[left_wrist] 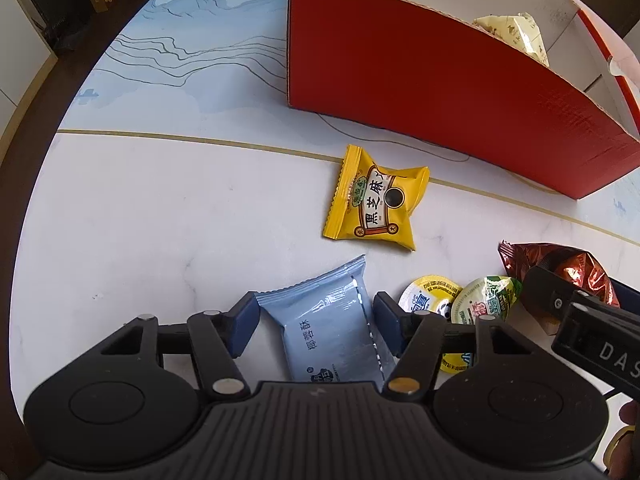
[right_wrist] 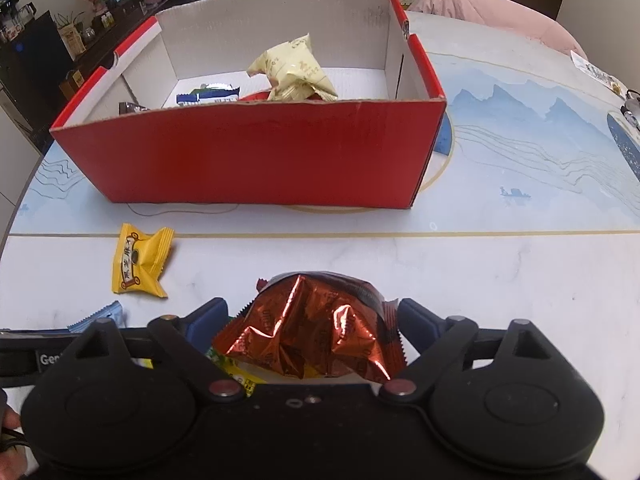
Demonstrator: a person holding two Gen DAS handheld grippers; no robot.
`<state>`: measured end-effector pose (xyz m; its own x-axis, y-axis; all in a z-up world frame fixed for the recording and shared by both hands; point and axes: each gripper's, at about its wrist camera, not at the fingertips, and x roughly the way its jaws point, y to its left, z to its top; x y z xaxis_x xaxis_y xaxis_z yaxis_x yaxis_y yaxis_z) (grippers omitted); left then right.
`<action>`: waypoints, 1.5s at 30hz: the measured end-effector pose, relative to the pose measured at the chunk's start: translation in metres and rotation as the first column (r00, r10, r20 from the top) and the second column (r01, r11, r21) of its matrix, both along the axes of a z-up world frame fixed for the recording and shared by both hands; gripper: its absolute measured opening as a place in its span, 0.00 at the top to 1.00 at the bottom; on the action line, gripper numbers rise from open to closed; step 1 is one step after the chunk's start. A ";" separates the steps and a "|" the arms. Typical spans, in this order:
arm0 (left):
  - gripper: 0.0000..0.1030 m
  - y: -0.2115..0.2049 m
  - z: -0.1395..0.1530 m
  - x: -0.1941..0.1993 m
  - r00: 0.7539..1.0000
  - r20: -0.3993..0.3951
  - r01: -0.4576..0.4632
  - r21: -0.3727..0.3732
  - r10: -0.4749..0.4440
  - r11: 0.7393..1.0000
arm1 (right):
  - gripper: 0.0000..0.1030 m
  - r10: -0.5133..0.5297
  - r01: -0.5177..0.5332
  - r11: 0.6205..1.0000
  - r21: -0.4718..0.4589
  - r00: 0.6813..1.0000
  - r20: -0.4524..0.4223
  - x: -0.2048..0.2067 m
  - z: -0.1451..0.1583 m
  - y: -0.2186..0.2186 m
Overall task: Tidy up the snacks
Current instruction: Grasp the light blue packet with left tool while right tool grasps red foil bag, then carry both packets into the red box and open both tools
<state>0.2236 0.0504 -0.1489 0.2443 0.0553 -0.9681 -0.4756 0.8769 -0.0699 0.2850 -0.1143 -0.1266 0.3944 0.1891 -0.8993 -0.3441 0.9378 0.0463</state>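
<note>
Left tool (left_wrist: 316, 312): half-wide, straddling pale blue packet (left_wrist: 332, 332) flat on bench (left_wrist: 160, 220), pads just beside. Right tool (right_wrist: 312, 322): wide around copper foil bag (right_wrist: 316, 324). Advised: squeezed mid-packet, lifted clear, carried over red box (right_wrist: 248, 152) wall.

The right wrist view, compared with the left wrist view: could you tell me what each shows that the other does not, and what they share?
Only the right wrist view shows the box's inside: a blue-and-white packet and a dark wrapper on its floor, plus the right gripper straddling the copper foil bag.

Only the left wrist view shows the left gripper straddling the blue packet, and two jelly cups.

Both show the red box, the cream packet inside it, and the yellow packet on the table.
</note>
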 end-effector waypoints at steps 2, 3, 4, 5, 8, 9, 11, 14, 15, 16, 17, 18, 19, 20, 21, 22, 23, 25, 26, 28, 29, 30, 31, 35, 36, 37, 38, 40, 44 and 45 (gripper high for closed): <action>0.42 0.001 0.002 -0.002 1.000 0.006 0.002 -0.006 -0.002 1.000 | 0.16 -0.003 0.003 1.000 0.005 1.000 0.005 0.000 0.000 -0.001; 0.42 0.001 0.002 -0.002 1.000 0.008 0.002 -0.010 -0.002 1.000 | 0.18 -0.008 0.008 1.000 0.006 1.000 0.003 0.000 0.001 -0.002; 0.42 0.003 0.003 -0.003 1.000 0.010 0.001 -0.014 -0.001 1.000 | 0.20 -0.010 0.010 1.000 0.011 1.000 0.002 0.000 0.001 -0.003; 0.43 0.004 0.003 -0.004 1.000 0.014 0.001 -0.020 -0.001 1.000 | 0.21 -0.010 0.010 1.000 0.015 1.000 0.006 -0.001 0.001 -0.004; 0.43 0.008 0.004 -0.008 1.000 0.022 -0.006 -0.038 0.007 0.999 | 0.29 -0.002 0.001 1.000 0.026 1.000 0.014 -0.004 0.003 -0.004; 0.44 0.011 0.004 -0.008 1.000 0.024 -0.008 -0.043 0.009 0.999 | 0.31 -0.004 0.003 1.000 0.029 1.000 0.014 -0.005 0.003 -0.005; 0.44 0.015 0.003 -0.009 0.999 0.029 -0.013 -0.055 0.015 0.998 | 0.33 -0.010 0.010 0.999 0.034 1.000 0.013 -0.006 0.004 -0.006; 0.44 0.024 0.001 -0.012 0.999 0.040 -0.020 -0.076 0.024 0.997 | 0.38 -0.025 0.024 0.999 0.044 1.000 0.006 -0.007 0.005 -0.008; 0.44 0.026 0.001 -0.013 0.999 0.044 -0.023 -0.085 0.027 0.996 | 0.38 -0.033 0.032 0.998 0.051 0.999 0.001 -0.007 0.005 -0.010; 0.45 0.028 0.001 -0.014 0.998 0.047 -0.025 -0.092 0.029 0.995 | 0.39 -0.039 0.039 0.998 0.058 0.999 -0.001 -0.008 0.006 -0.011; 0.45 0.030 0.000 -0.015 0.998 0.051 -0.026 -0.099 0.031 0.995 | 0.39 -0.045 0.045 0.997 0.061 0.999 0.001 -0.009 0.007 -0.012; 0.45 0.032 0.000 -0.016 0.998 0.054 -0.027 -0.106 0.032 0.994 | 0.39 -0.052 0.052 0.997 0.061 0.999 0.003 -0.010 0.008 -0.013; 0.45 0.034 0.000 -0.017 0.998 0.055 -0.028 -0.113 0.034 0.993 | 0.39 -0.059 0.059 0.996 0.063 0.998 0.003 -0.011 0.008 -0.014; 0.45 0.036 0.000 -0.017 0.998 0.055 -0.030 -0.122 0.037 0.992 | 0.39 -0.068 0.067 0.995 0.070 0.998 0.002 -0.011 0.010 -0.016; 0.45 0.037 0.000 -0.018 0.998 0.056 -0.031 -0.129 0.039 0.991 | 0.39 -0.076 0.076 0.994 0.077 0.997 0.000 -0.012 0.011 -0.018; 0.45 0.040 0.000 -0.018 0.998 0.057 -0.032 -0.135 0.040 0.990 | 0.39 -0.085 0.084 0.993 0.082 0.996 0.000 -0.013 0.012 -0.019; 0.45 0.042 0.000 -0.019 0.997 0.058 -0.034 -0.138 0.042 0.990 | 0.39 -0.093 0.092 0.992 0.085 0.996 0.002 -0.014 0.014 -0.020; 0.45 0.046 0.000 -0.021 0.997 0.064 -0.034 -0.144 0.044 0.989 | 0.39 -0.105 0.104 0.990 0.097 0.994 0.005 -0.016 0.017 -0.023; 0.45 0.047 0.002 -0.022 0.997 0.068 -0.037 -0.146 0.047 0.989 | 0.39 -0.110 0.109 0.989 0.103 0.994 0.007 -0.017 0.020 -0.025; 0.45 0.050 0.005 -0.023 0.996 0.079 -0.036 -0.151 0.048 0.988 | 0.40 -0.118 0.116 0.987 0.114 0.993 0.014 -0.021 0.025 -0.027; 0.45 0.051 0.007 -0.024 0.995 0.084 -0.036 -0.151 0.049 0.988 | 0.40 -0.119 0.117 0.986 0.120 0.993 0.017 -0.023 0.028 -0.028; 0.45 0.051 0.010 -0.025 0.995 0.088 -0.035 -0.150 0.049 0.988 | 0.40 -0.119 0.116 0.985 0.127 0.993 0.020 -0.025 0.031 -0.028; 0.45 0.052 0.013 -0.026 0.994 0.096 -0.029 -0.149 0.044 0.988 | 0.40 -0.119 0.115 0.985 0.132 0.993 0.024 -0.026 0.035 -0.029; 0.45 0.051 0.028 -0.029 0.990 0.140 0.001 -0.140 0.018 0.990 | 0.40 -0.118 0.110 0.982 0.157 0.992 0.046 -0.033 0.049 -0.031; 0.45 0.051 0.032 -0.029 0.988 0.151 0.007 -0.136 0.014 0.991 | 0.40 -0.118 0.108 0.981 0.163 0.992 0.054 -0.035 0.053 -0.031; 0.45 0.050 0.035 -0.030 0.987 0.160 0.011 -0.133 0.010 0.991 | 0.40 -0.119 0.107 0.980 0.166 0.991 0.062 -0.037 0.057 -0.031; 0.45 0.050 0.039 -0.031 0.985 0.171 0.016 -0.130 0.006 0.991 | 0.40 -0.119 0.106 0.980 0.169 0.990 0.070 -0.038 0.060 -0.031; 0.45 0.051 0.047 -0.031 0.981 0.194 0.024 -0.122 0.001 0.992 | 0.40 -0.115 0.099 0.979 0.180 0.990 0.085 -0.041 0.067 -0.031; 0.45 0.052 0.065 -0.030 0.970 0.242 0.039 -0.113 -0.010 0.993 | 0.40 -0.108 0.086 0.977 0.195 0.988 0.110 -0.042 0.081 -0.030; 0.45 0.054 0.069 -0.029 0.967 0.254 0.045 -0.110 -0.015 0.993 | 0.40 -0.106 0.082 0.977 0.197 0.987 0.117 -0.042 0.085 -0.029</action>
